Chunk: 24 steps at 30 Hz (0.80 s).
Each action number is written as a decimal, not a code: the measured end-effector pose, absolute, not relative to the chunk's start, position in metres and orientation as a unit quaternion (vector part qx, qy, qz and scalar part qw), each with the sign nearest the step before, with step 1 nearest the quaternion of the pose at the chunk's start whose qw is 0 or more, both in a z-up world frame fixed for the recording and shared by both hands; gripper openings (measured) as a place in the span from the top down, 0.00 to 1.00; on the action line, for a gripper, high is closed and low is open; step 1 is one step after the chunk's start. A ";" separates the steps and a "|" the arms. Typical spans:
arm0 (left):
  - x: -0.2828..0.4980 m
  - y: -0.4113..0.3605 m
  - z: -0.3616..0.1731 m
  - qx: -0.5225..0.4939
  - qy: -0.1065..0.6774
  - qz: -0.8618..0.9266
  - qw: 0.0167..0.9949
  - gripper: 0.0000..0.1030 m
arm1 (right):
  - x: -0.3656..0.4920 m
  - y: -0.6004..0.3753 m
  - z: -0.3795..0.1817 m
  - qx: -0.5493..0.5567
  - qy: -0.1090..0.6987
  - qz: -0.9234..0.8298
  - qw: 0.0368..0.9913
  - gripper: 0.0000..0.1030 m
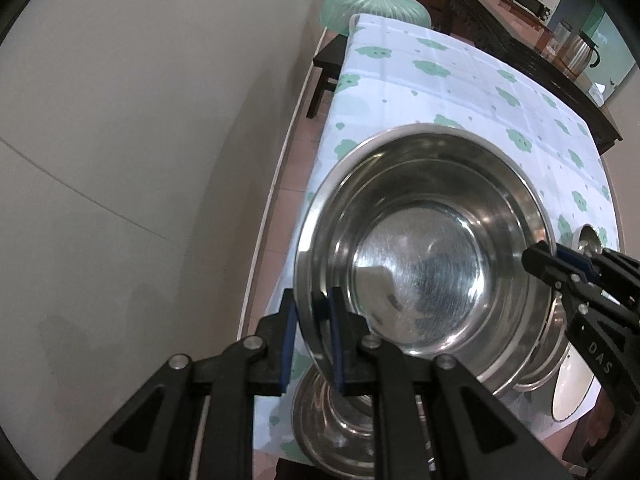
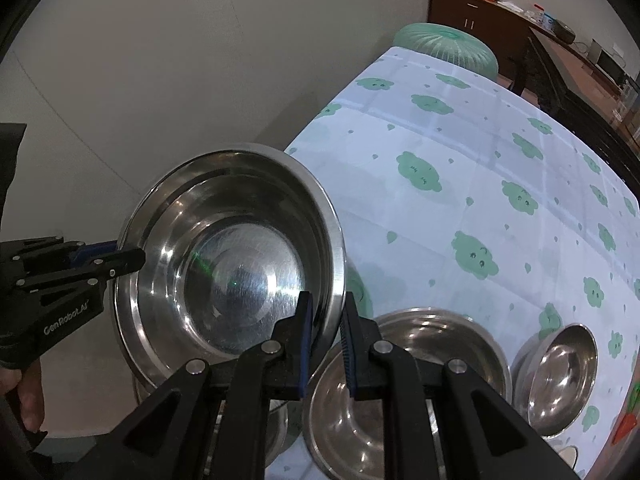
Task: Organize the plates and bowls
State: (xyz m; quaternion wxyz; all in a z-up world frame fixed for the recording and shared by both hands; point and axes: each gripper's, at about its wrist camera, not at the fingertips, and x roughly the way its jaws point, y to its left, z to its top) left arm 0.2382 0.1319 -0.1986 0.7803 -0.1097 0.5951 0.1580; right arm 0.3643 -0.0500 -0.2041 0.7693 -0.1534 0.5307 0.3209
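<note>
A large steel bowl (image 1: 420,256) (image 2: 224,256) hangs tilted above the table's near corner, held by both grippers at opposite sides of its rim. My left gripper (image 1: 311,296) (image 2: 132,258) is shut on the rim nearest its camera. My right gripper (image 2: 327,300) (image 1: 536,256) is shut on the opposite rim. Below on the cloth stand a medium steel bowl (image 2: 400,380) (image 1: 332,432) and a small steel bowl (image 2: 560,376). A white plate (image 1: 572,388) lies under the right gripper, partly hidden.
The table (image 1: 440,80) (image 2: 480,140) wears a white cloth with green prints. A green mesh food cover (image 1: 372,4) (image 2: 444,46) sits past its far end. A dark sideboard with a steel kettle (image 1: 580,48) runs along the right. A pale wall is close on the left.
</note>
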 end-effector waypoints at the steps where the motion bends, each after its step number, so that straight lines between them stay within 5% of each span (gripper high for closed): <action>1: 0.236 0.132 -0.198 -0.110 0.595 0.159 0.780 0.88 | 0.362 -0.050 -0.204 -0.154 0.531 0.321 0.769 0.85; 24: 0.187 0.124 -0.202 -0.111 0.606 0.136 0.776 0.88 | 0.305 -0.059 -0.204 -0.170 0.538 0.328 0.757 0.85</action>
